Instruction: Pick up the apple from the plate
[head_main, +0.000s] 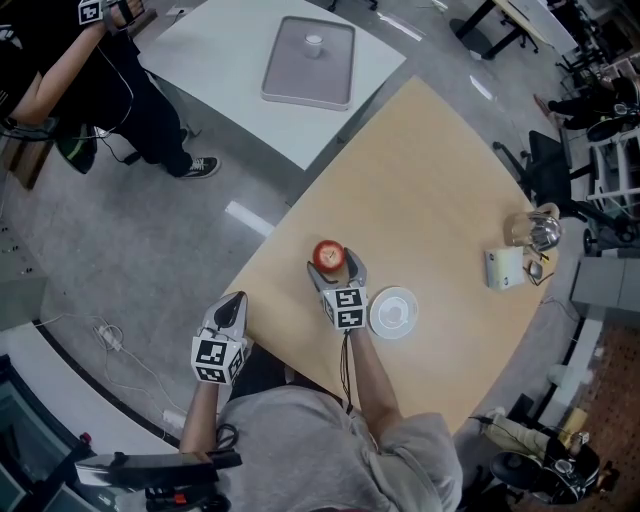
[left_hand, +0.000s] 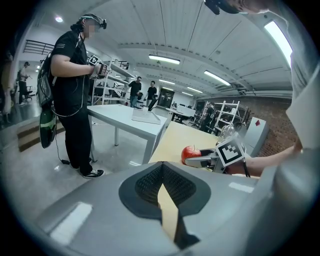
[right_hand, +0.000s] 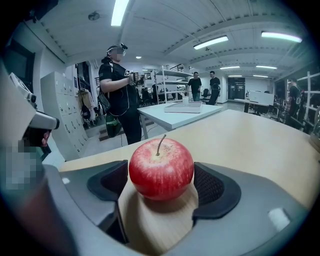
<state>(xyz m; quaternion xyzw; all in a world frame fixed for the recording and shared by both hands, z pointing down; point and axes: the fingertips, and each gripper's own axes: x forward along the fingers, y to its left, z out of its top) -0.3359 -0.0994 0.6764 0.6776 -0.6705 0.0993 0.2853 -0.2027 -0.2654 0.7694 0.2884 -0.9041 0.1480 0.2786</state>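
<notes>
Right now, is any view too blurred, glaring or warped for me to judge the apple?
Right gripper view: the apple is sharp and evenly lit, with a soft shadow on the table under it; lines bow toward the dark rim. Left gripper view: strong fisheye, a ceiling light glares at the upper right, and the apple looks small. Head view: clear, no glare, but the apple is tiny.

apple (head_main: 328, 256): red with faint pale streaks, thin brown stem.
apple pose: upright, stem pointing up.
apple place: on the bare wooden table (head_main: 430, 180), off the plate, just left of it and slightly farther.
plate (head_main: 378, 300): small, round, white, lying flat by the table's near edge.
</notes>
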